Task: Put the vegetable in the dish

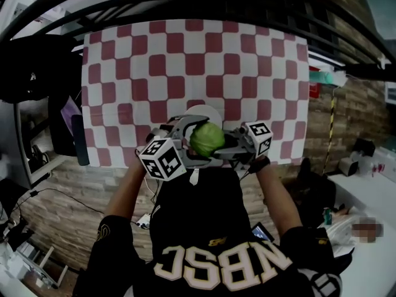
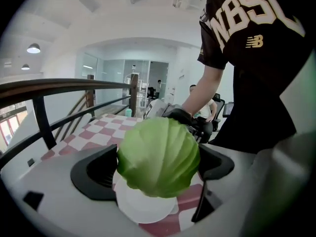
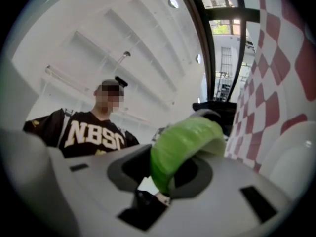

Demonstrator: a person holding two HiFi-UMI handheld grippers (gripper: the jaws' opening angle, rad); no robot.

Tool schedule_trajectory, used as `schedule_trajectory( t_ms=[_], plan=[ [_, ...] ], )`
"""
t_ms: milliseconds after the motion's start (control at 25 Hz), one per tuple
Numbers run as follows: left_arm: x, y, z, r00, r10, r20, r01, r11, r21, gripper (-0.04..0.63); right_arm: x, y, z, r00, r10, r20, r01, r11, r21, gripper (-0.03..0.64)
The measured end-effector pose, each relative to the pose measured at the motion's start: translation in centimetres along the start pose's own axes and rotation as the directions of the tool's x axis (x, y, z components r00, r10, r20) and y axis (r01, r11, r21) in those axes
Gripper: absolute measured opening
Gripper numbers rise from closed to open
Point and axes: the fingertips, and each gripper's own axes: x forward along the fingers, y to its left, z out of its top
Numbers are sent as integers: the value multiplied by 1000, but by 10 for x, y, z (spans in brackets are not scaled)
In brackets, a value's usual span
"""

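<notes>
A green cabbage hangs just above a white dish at the near edge of the red-and-white checked table. In the right gripper view, my right gripper is shut on the cabbage, with a leaf edge pinched between its jaws. It comes in from the right in the head view. My left gripper reaches in from the left. Its jaws stand wide open on either side of the cabbage, and the dish lies directly below.
A dark railing arches over the far side of the table. A black-gloved hand holds the right gripper beyond the cabbage. Shelves with clutter stand to the left, and a white desk to the right.
</notes>
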Motion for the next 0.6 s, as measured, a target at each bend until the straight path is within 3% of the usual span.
schedule_trajectory(
  t_ms=[120, 280, 400, 480, 600],
  plan=[
    [8, -2, -12, 997, -20, -68, 23, 999, 35, 512, -5, -6, -7, 999, -37, -39, 36, 999, -23, 118],
    [13, 3, -16, 998, -21, -52, 20, 1000, -13, 508, -12, -13, -5, 998, -61, -24, 62, 998, 9, 118],
    [14, 4, -27, 996, -9, -85, 6, 999, -42, 506, -20, -31, -13, 981, -173, -88, 178, 983, 48, 168],
    [12, 4, -36, 994, -8, -106, 2, 998, -62, 506, -32, -40, -29, 941, -270, -204, 279, 960, 16, 199],
    [7, 6, -47, 993, 21, -118, -32, 995, -93, 505, -60, -50, -36, 833, -452, -319, 442, 891, -106, 223]
  ],
)
